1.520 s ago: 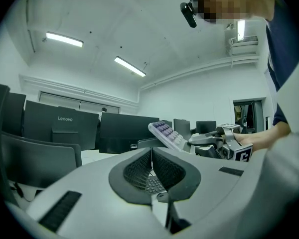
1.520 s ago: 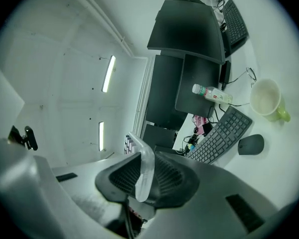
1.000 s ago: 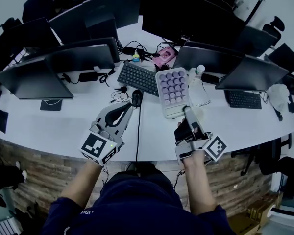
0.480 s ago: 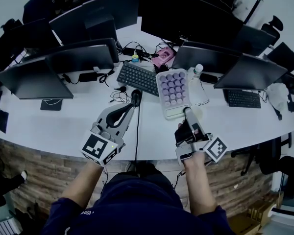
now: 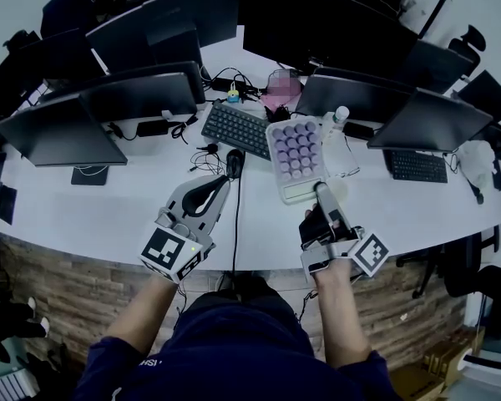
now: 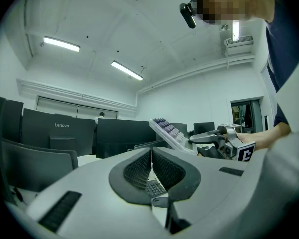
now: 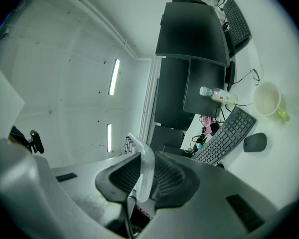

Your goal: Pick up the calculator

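Calculator (image 5: 294,153): white body with rows of round lilac keys. It is clamped by its near end and is off the table. In the left gripper view it slants upward away from the grip.
Right tongs (image 5: 321,192): part-way closed on the calculator's near edge, with one ribbed pad pressed to each face. The right gripper view shows the pale edge standing between the pads.
Left tongs (image 5: 217,186): jaws brought together with nothing between them. They are held level above the table, well left of the calculator.
Table (image 5: 108,215): white and curved, with its front edge just ahead of the person's forearms.
Keyboard (image 5: 236,132): dark, lying on the table just left of the calculator in the head view.
Mouse (image 5: 235,164): dark, near the keyboard's front edge, between the two tongs.
Bottle (image 5: 338,119): clear with a white cap, beside the calculator's far right corner.
Monitors (image 5: 142,98): dark screens ranged along the table's far side.
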Available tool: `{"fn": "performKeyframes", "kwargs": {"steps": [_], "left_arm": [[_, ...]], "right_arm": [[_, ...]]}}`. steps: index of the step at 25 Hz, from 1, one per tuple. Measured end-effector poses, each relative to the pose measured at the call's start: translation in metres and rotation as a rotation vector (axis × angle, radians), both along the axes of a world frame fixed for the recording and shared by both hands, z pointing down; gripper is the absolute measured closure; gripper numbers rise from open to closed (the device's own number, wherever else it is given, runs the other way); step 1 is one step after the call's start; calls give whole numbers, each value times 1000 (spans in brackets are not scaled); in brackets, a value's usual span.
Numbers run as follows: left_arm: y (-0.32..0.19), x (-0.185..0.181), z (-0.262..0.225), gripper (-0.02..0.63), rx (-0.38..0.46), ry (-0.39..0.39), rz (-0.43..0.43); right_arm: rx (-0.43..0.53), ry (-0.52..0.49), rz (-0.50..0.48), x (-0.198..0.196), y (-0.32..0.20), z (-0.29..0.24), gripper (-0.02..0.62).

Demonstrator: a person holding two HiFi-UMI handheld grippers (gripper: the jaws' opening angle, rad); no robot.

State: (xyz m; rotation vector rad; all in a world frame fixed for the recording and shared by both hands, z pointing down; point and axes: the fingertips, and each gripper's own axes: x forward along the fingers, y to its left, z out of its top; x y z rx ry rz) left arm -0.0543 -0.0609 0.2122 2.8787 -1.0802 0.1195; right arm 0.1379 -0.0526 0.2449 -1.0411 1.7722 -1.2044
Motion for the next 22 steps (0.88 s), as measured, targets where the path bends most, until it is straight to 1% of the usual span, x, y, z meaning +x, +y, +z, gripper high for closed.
{"fn": "performKeyframes", "kwargs": {"steps": [12, 22], "left_arm": [[1, 5, 4, 574, -15, 4, 8], [-3, 3, 6, 574, -22, 15, 4]], "right_arm": [[-22, -30, 12, 3, 4, 7, 511], [-26, -28, 8, 0, 0, 10, 511]]}}
